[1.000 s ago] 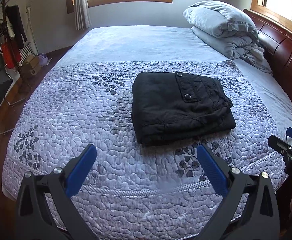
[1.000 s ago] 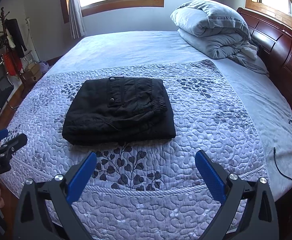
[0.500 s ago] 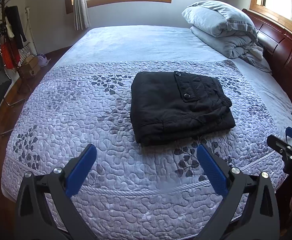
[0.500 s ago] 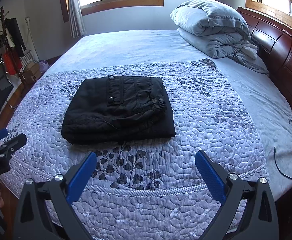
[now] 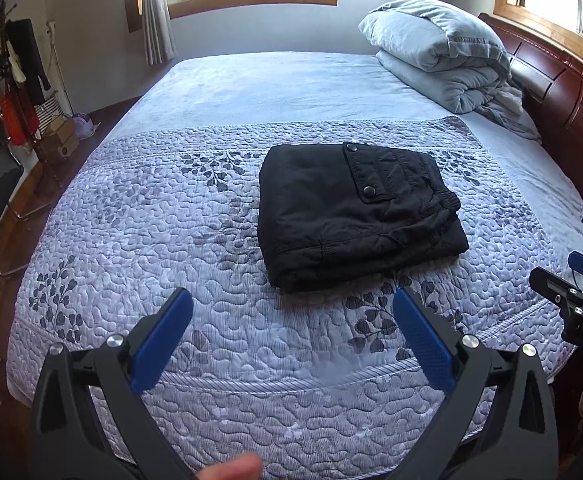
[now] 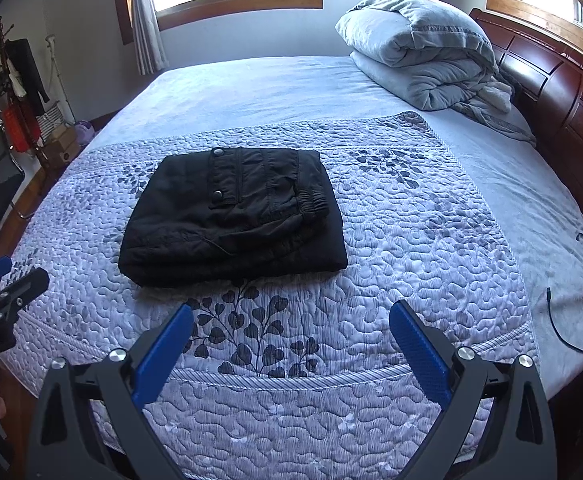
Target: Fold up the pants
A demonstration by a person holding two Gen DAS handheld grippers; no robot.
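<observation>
the black pants (image 5: 355,212) lie folded into a compact stack on the bed (image 5: 211,240), so folding looks finished; left gripper (image 5: 293,320) and right gripper (image 6: 291,326) hover apart from it, jaws wide and empty.

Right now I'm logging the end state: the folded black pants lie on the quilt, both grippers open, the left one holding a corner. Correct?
Not quite. The left gripper holds nothing: in the left wrist view its open fingers hang over bare quilt, short of the pants. The rest stands: the pants lie folded, and the right gripper is open too.
</observation>
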